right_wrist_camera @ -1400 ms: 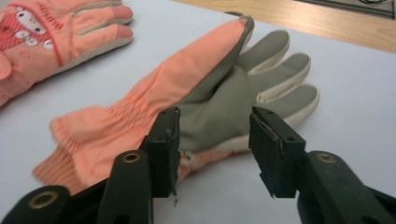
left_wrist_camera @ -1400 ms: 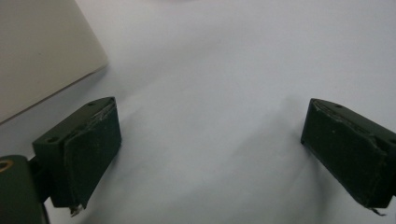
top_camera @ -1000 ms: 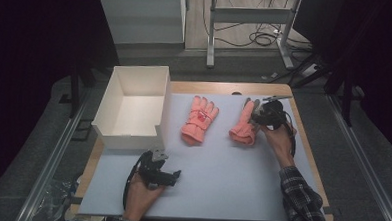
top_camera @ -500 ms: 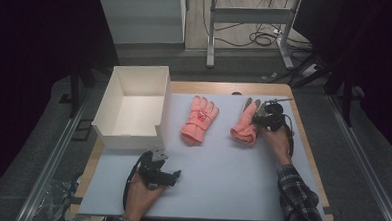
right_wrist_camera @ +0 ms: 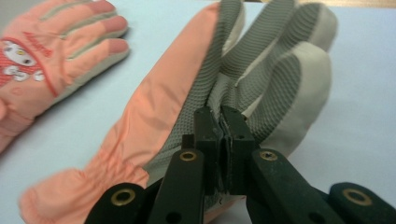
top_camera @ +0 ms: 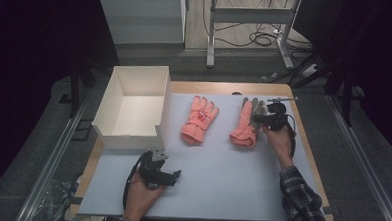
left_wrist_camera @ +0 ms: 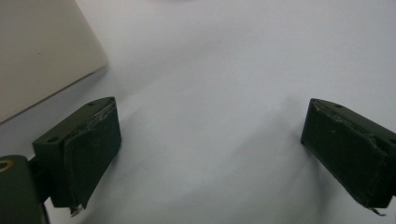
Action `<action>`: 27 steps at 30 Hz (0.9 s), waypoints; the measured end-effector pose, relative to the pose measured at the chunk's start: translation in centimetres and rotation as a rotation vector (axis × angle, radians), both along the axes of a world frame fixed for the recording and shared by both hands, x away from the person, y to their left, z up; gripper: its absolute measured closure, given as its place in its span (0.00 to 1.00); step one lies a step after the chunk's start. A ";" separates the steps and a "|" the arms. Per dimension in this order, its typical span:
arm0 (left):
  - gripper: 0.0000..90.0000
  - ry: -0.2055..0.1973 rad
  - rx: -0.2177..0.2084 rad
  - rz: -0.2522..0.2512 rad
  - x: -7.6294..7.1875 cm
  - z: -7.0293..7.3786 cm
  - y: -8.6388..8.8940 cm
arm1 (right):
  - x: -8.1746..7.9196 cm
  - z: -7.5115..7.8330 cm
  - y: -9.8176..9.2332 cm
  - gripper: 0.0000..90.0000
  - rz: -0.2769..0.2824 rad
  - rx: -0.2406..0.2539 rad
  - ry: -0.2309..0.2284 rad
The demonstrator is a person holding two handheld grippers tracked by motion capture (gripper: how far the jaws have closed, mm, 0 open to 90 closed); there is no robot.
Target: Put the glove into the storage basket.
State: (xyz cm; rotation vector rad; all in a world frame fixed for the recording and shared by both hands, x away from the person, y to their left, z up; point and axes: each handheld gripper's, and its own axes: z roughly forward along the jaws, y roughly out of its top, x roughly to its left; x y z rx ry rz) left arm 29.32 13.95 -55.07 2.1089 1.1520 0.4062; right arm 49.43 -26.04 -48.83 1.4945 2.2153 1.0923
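- Box (top_camera: 134,105), white, open-topped, at table's left edge, on the pale mat (top_camera: 220,191).
- Left gripper (top_camera: 167,178) near front edge, just in front of the box, resting on the mat; jaws spread wide, bare mat between them.
- Left glove (top_camera: 199,118), orange, back up with cartoon patch, mid-table, flat.
- Right glove (top_camera: 245,123), orange with grey palm, lying beside the first, well apart from the box.
- Right gripper (top_camera: 259,118) at that glove's finger side; jaws just closed, pressed together, pinching the grey palm fabric (right_wrist_camera: 224,88).
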 end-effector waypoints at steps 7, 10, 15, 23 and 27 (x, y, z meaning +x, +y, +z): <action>0.06 0.000 0.001 0.000 0.0 0.0 0.0 | -1.6 1.3 0.0 0.96 0.051 0.056 -0.010; 0.06 0.001 0.002 0.000 0.0 0.0 0.0 | -2.5 1.8 0.2 0.95 0.085 0.063 -0.014; 0.06 0.001 0.002 0.000 0.0 0.0 0.0 | -4.2 2.5 0.6 0.95 0.140 0.074 -0.020; 0.06 0.001 0.002 0.000 0.0 0.0 0.0 | -7.3 2.9 1.2 0.95 0.203 0.092 -0.021; 0.06 0.001 0.003 0.000 0.0 0.0 0.0 | -8.9 2.2 1.7 0.95 0.238 0.098 -0.005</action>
